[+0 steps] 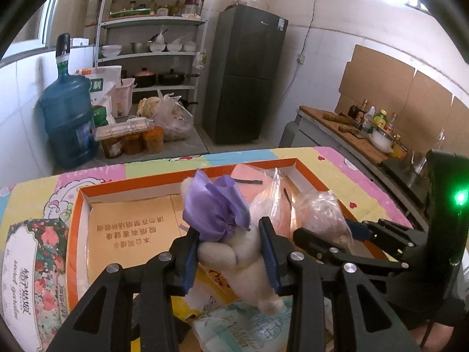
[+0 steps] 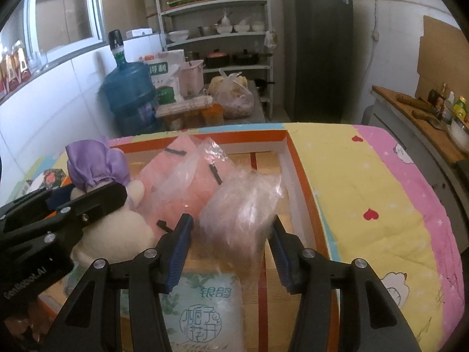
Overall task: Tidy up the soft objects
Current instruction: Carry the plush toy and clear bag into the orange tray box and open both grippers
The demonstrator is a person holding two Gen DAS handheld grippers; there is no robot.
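A cream plush toy with a purple bow hangs above the orange-rimmed cardboard box; my left gripper is shut on its body. To its right, my right gripper is shut on a clear plastic bag of pinkish-grey soft stuff, held upright over the box. In the right wrist view the left gripper and the plush toy show at the left. A pink soft item in a clear bag lies in the box behind. A pale green tissue pack lies under both grippers.
The box sits on a table with a pink and yellow cartoon cloth. A floral carton stands left of the box. Beyond the table are a blue water jug, a shelf of cookware, a dark fridge and a counter with bottles.
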